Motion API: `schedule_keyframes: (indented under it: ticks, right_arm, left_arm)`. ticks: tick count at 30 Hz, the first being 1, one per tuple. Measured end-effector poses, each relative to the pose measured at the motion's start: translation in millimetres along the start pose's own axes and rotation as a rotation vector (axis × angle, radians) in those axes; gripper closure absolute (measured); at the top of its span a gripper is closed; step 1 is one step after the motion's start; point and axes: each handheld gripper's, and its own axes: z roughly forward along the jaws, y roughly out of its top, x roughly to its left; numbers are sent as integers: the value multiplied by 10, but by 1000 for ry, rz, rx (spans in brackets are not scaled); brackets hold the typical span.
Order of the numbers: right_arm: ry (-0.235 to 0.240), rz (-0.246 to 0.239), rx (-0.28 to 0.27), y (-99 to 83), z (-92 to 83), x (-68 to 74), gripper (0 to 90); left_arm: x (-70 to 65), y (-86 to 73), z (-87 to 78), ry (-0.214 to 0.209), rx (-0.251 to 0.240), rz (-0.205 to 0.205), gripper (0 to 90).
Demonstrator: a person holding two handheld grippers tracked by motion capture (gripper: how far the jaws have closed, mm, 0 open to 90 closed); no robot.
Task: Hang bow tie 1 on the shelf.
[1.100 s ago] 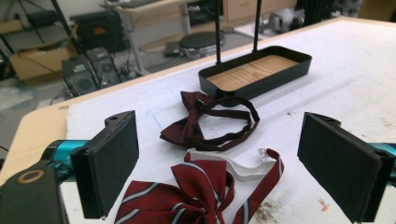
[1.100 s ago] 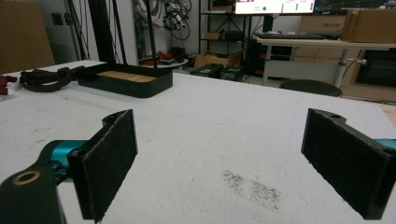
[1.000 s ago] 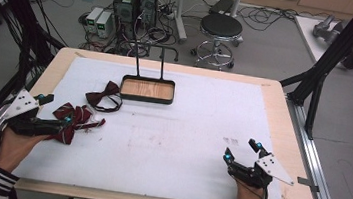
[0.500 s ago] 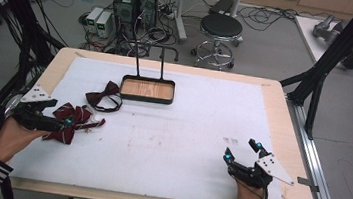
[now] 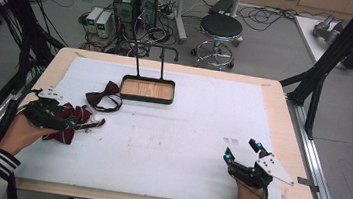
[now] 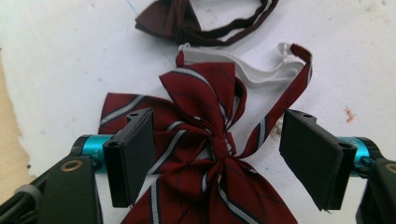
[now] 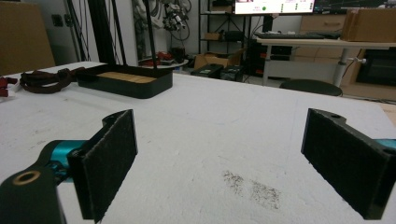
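Pickup barely begun: left claw point(image 6: 217, 154), jaws just closing yet not pressing, straddles the striped red bow tie point(image 6: 205, 154) lying at the worktop's point(image 5: 183, 150) nine o'clock, while right claw point(image 5: 243, 155) rests apart at five o'clock.

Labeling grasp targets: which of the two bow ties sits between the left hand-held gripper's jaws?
The striped red bow tie, with its white strap. Left hand-held gripper jaws, just closing, straddle its knot, not yet pressing. The plain dark bow tie lies apart, nearer the tray.
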Motion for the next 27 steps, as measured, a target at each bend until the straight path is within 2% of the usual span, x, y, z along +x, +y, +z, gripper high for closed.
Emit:
schedule_keyframes:
  ticks: [2,8,12,19,27]
  right_arm:
    - [0,0,-1,0,0,-1,97]
    - [-2,6,-1,0,-1,0,97]
    - [-1,7,-1,-1,-3,2,97]
    - [-1,8,-4,-1,-3,0,97]
    - [0,9,-4,-2,-6,-4,97]
  left_arm:
    - [9,4,40,-3,33,2,271]
    - [21,16,104,-3,73,2,302]
    - [32,23,139,-8,104,-12,320]
    - [58,69,163,-11,150,-41,405]
    - [51,98,257,-30,209,-75,427]
